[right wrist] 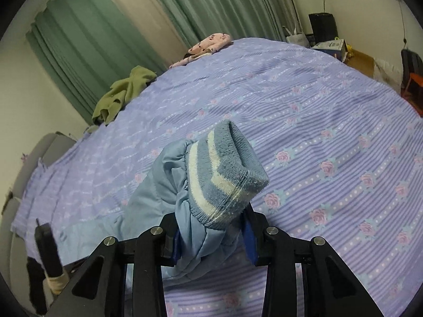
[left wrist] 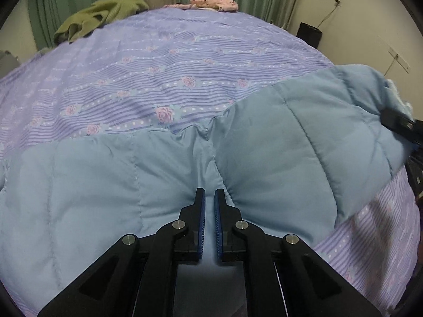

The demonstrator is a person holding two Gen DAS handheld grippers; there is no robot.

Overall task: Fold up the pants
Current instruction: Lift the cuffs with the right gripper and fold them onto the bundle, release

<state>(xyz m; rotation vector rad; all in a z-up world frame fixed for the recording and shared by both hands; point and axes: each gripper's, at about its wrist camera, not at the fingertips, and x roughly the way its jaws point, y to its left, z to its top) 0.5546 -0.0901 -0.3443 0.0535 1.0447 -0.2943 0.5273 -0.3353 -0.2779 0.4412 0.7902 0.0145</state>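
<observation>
Light blue quilted pants [left wrist: 277, 142] lie across the near side of a purple flowered bedspread [left wrist: 164, 74]. My left gripper [left wrist: 209, 198] is nearly shut, pinching the pants fabric at the crotch, low on the bed. My right gripper [right wrist: 214, 235] is shut on one pant leg [right wrist: 169, 192] just below its striped knit cuff [right wrist: 227, 171] and holds it lifted above the bed. The right gripper also shows at the right edge of the left wrist view [left wrist: 401, 126].
A green garment [left wrist: 97, 15] and a pink patterned garment [left wrist: 211, 4] lie at the far edge of the bed. Green curtains [right wrist: 105, 34] hang behind. A black speaker [right wrist: 322, 26], boxes and a chair stand at the far right.
</observation>
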